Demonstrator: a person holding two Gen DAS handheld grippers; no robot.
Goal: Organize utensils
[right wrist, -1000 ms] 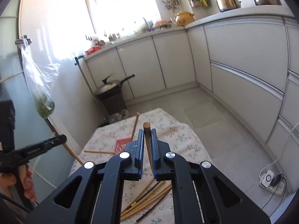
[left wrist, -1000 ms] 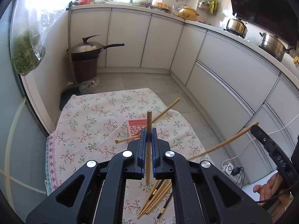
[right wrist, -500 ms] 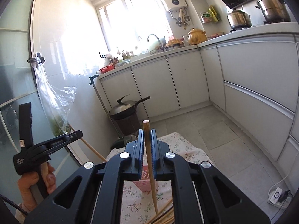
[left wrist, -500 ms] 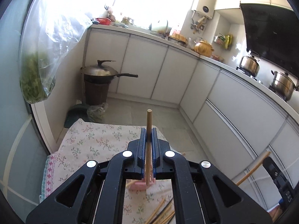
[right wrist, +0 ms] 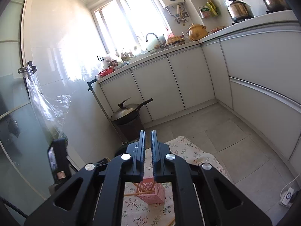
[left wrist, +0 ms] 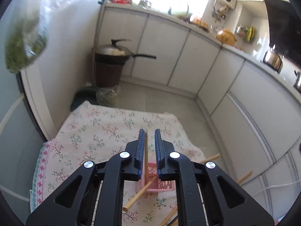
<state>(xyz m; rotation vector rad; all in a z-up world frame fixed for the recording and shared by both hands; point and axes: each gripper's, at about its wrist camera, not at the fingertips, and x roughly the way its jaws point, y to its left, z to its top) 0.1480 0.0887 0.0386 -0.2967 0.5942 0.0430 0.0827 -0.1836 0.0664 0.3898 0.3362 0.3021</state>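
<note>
Chopsticks: 1 chopstick (left wrist: 146, 154) stands upright along the left-hand pad of my left gripper (left wrist: 149, 131). The jaws are opening, the other pad is clear of the stick, and its lower end drops into the pink holder (left wrist: 160, 185). The holder stands on the floral tablecloth (left wrist: 94, 131), directly under both tools.

Hidden or unclear:
- The gripper bodies cover most of the holder in both views, so I cannot count all the sticks in it.
- 2 stick ends (left wrist: 209, 158) show to the right of the left tool, their other ends hidden behind it.
- The loose chopsticks (left wrist: 169, 216) are cut off by the bottom edge.
- The right gripper (right wrist: 148, 132) is clenched to a narrow slit, and I can make out no stick between its pads.

Change from 0.5 s ago:
- The left stick then rose well above the pad tips, pinched tight; now its top sits about level with them.
- The right tool then held a stick upright in its slit; that slit now looks empty.

View comparison:
- Only the right view shows the holder's lattice side and 2 sticks (right wrist: 153, 184) leaning inside it.
- Only the left view shows 1 leaning stick (left wrist: 139, 193) running from the holder out to its free end on the cloth
</note>
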